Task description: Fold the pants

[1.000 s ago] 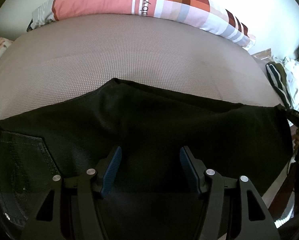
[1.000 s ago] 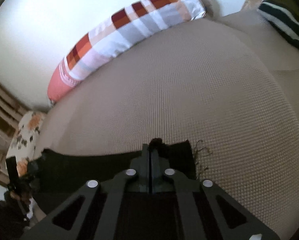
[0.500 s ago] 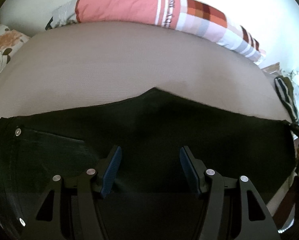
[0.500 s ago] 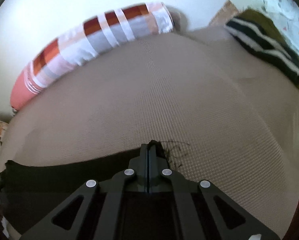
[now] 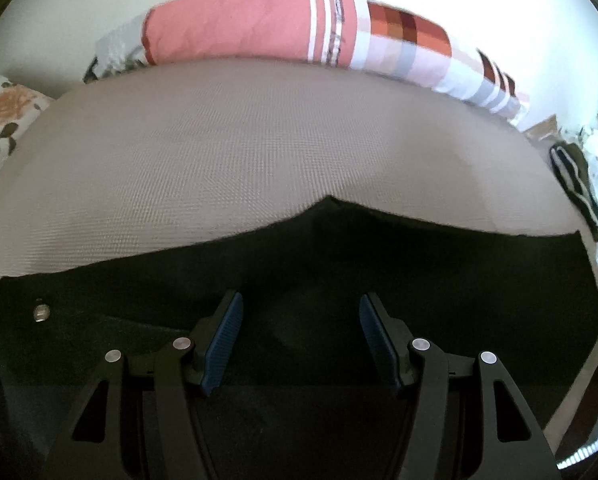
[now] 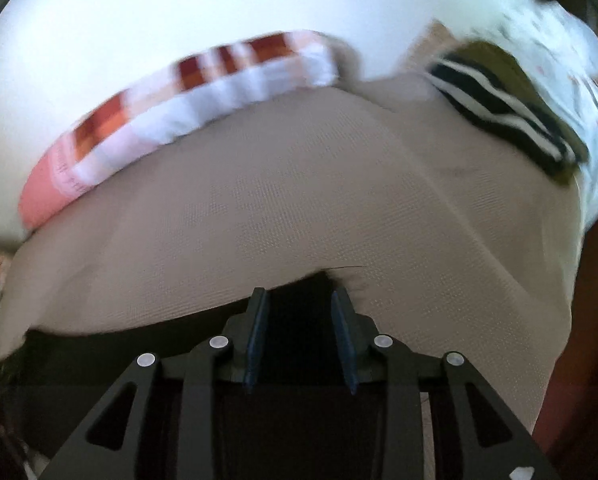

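Black pants [image 5: 339, 264] lie spread across the near part of a taupe mattress [image 5: 239, 152], a metal rivet [image 5: 41, 312] showing at their left. My left gripper [image 5: 301, 312] hovers over the pants, open, with nothing between its blue pads. In the right wrist view the frayed hem end of the pants [image 6: 299, 328] lies below my right gripper [image 6: 299, 300]. Its jaws are opening and the pads stand apart from the cloth, a little above it. That view is blurred by motion.
A long pink and plaid bolster [image 5: 299, 36] lies along the far edge of the mattress by the white wall. A floral pillow [image 5: 3, 120] sits at the left. Striped dark and white clothes [image 6: 511, 108] are piled at the right end.
The right gripper, shut on the pants hem before, has parted its jaws and risen off the cloth. The left gripper shifted over the pants, which now lie flatter.
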